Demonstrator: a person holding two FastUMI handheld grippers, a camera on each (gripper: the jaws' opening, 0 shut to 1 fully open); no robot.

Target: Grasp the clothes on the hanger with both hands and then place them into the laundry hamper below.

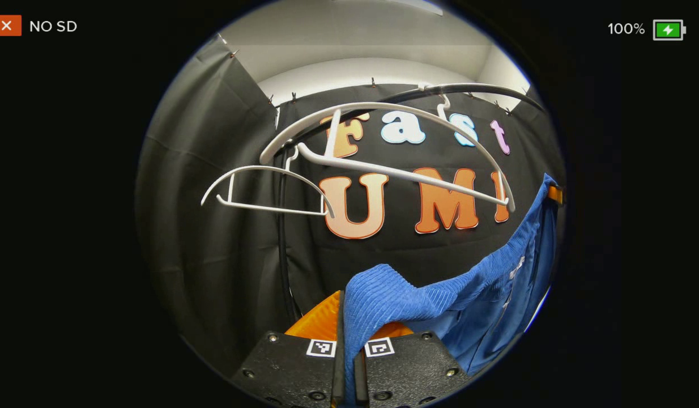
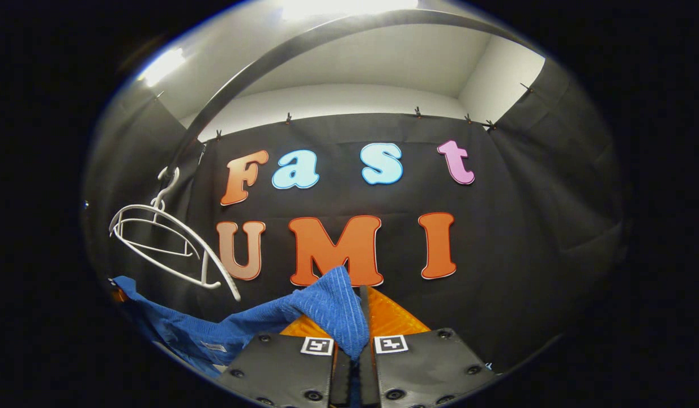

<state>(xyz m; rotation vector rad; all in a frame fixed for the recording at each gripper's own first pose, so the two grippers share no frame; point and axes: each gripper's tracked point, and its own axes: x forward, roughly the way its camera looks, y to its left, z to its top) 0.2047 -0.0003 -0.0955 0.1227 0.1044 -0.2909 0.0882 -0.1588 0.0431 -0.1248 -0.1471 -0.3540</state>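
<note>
Black cloth walls enclose the booth on all sides, with a pale ceiling above; nothing here serves as a bench. Nearest, the left gripper [image 1: 349, 362] is clenched on a fold of the blue ribbed garment [image 1: 468, 294]; the right gripper [image 2: 355, 351] is likewise clenched on another fold of it. Between the two the cloth hangs in a slack sling, its long axis running from one gripper across to the other; each grip sits at one end, so neither hand is nearer. Farther off, two white hangers [image 1: 383, 147] hang bare from the dark rail [image 1: 485, 90]; the garment is judged clear of them. No hamper is seen; by the task wording it lies below, so the coming move is judged a joint descent.
</note>
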